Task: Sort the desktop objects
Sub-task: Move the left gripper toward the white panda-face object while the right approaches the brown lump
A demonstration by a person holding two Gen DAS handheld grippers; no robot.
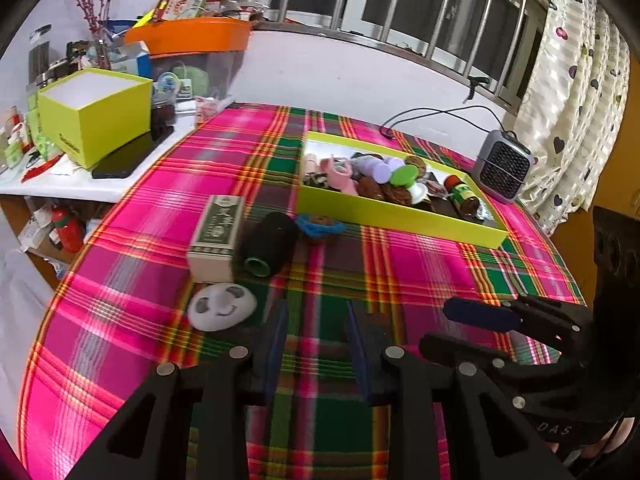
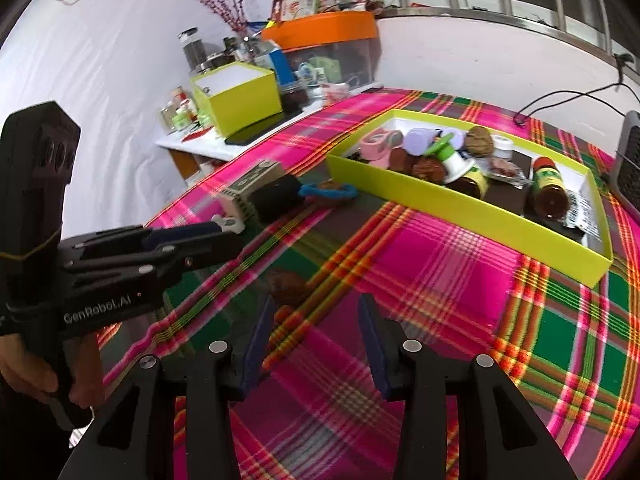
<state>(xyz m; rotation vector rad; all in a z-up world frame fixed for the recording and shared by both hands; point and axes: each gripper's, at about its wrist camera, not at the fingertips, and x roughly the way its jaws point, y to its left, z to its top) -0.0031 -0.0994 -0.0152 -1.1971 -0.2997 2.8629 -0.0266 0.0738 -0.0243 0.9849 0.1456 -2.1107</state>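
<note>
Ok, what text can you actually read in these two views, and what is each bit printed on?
"GenRobot.AI": on the left gripper, side of its black body, seen in the right wrist view.
"DAS": on the right gripper, lower body, in the left wrist view; partly cut off.
Green and cream carton: print blurred.
Yellow-green box: side lettering too blurred.
Sauce bottle label: unreadable.

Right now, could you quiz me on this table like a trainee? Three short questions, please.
1. True or false: the left hand-held gripper holds nothing.
2. Which lies outside the yellow-green tray? A) sauce bottle B) black roll C) purple cup
3. Fill in: the white round face-patterned object rests on the ______ tablecloth.

Key: 1 true; 2 B; 3 plaid.
</note>
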